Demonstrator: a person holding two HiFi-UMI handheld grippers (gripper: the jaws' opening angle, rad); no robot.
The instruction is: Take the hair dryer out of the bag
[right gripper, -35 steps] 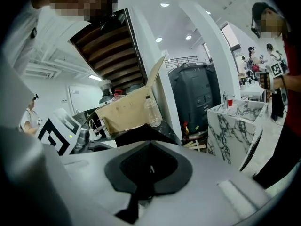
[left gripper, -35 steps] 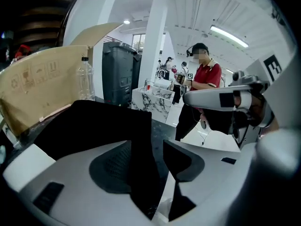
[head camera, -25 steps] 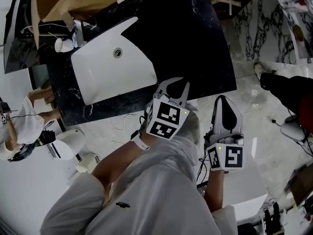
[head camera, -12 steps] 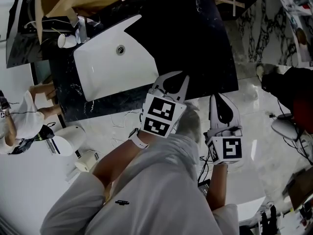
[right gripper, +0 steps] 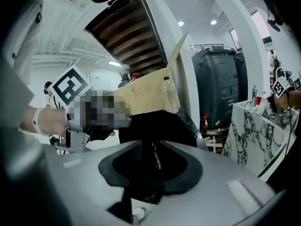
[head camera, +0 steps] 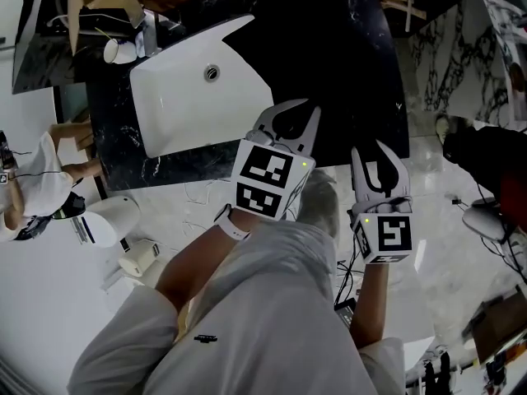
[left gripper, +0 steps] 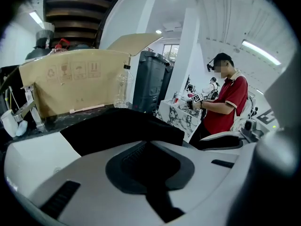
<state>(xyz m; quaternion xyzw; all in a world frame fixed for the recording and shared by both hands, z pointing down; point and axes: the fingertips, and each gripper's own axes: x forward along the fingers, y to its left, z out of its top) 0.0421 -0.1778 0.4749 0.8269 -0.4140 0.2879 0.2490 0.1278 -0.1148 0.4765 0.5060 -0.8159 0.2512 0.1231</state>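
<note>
My head camera looks steeply down onto the black marble counter [head camera: 119,161] and white sink [head camera: 181,105]. Cameras on my left gripper [head camera: 298,109] and right gripper [head camera: 377,153] sit close behind the jaws, facing across that counter; both catch the cardboard box [left gripper: 70,79] and clear bottle [left gripper: 121,86].

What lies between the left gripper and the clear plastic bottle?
The black bag lies there; the left gripper view shows it in front of the bottle.

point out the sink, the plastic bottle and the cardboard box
sink [head camera: 177,109], head view, bare white basin floor
plastic bottle [left gripper: 121,88], left gripper view, clear body
cardboard box [left gripper: 70,86], left gripper view, front face
</note>
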